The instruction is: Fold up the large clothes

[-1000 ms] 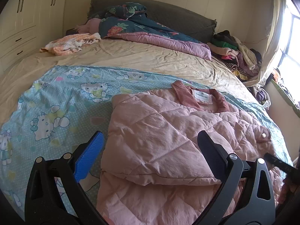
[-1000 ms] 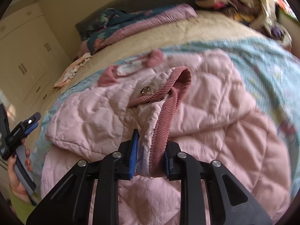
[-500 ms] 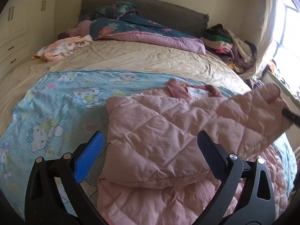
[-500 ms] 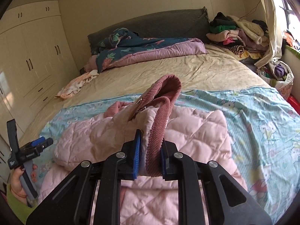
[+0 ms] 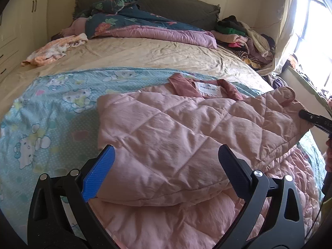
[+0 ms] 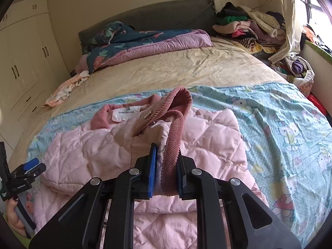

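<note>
A pink quilted jacket (image 5: 170, 137) lies on a light-blue cartoon-print blanket (image 5: 47, 112) on the bed, collar and white label away from me. Its left sleeve is folded across the chest. My left gripper (image 5: 166, 161) hangs open just above that folded sleeve, with nothing between its fingers. My right gripper (image 6: 165, 161) is shut on the ribbed darker-pink cuff (image 6: 176, 122) of the right sleeve and holds it lifted over the jacket (image 6: 207, 137). In the left wrist view the raised sleeve end (image 5: 278, 112) and the tip of the right gripper (image 5: 313, 119) show at the right edge.
A beige sheet (image 6: 186, 66) covers the far half of the bed. A folded teal and purple duvet (image 5: 145, 29) lies by the dark headboard. A clothes pile (image 6: 249, 27) sits at the far right. A small peach cloth (image 5: 54, 49) lies at the left. Cream wardrobes (image 6: 25, 62) stand left.
The right gripper has raised the right sleeve off the jacket by its cuff and carried it sideways. The left gripper drifted slightly lower and stayed open.
</note>
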The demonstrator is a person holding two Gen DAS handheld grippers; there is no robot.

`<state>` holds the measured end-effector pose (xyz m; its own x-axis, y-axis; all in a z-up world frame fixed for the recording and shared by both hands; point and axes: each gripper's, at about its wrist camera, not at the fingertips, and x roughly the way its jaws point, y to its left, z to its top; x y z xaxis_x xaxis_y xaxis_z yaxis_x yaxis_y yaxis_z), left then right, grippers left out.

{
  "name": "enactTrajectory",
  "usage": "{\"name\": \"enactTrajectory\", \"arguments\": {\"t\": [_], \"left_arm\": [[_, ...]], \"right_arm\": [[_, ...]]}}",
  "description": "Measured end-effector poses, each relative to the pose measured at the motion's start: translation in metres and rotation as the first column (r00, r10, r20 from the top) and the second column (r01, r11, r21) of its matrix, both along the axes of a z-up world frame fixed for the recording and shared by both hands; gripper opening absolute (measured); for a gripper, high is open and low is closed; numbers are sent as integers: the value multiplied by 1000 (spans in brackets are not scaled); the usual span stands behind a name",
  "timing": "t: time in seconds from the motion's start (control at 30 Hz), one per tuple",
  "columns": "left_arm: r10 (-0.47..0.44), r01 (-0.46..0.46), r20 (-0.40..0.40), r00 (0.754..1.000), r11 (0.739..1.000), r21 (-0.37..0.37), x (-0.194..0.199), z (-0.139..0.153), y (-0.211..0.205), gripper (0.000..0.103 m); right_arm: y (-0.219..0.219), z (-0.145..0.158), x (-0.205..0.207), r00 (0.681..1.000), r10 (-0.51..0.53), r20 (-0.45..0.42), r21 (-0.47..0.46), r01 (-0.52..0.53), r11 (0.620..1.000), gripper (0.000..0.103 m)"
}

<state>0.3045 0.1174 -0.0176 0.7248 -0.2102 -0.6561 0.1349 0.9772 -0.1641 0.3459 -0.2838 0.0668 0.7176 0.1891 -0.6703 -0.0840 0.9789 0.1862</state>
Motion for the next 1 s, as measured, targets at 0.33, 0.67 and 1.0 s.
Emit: {"name": "enactTrajectory", "arguments": {"t": [0.33,0.67,1.0], "left_arm": [[-14,17,-62,998,999,40,10,-28,-13,90],[-18,19,-103,994,1000,10,17,-48,-9,92],[-19,19,-109,994,1000,-6,17,-48,-8,92]], "right_arm": [[-7,-13,6,998,-31,-51,20,32,999,27],[17,7,-10,999,52,12,-24,-52,998,47],[86,-20,7,977,191,-93,-54,-197,979,51]]}}
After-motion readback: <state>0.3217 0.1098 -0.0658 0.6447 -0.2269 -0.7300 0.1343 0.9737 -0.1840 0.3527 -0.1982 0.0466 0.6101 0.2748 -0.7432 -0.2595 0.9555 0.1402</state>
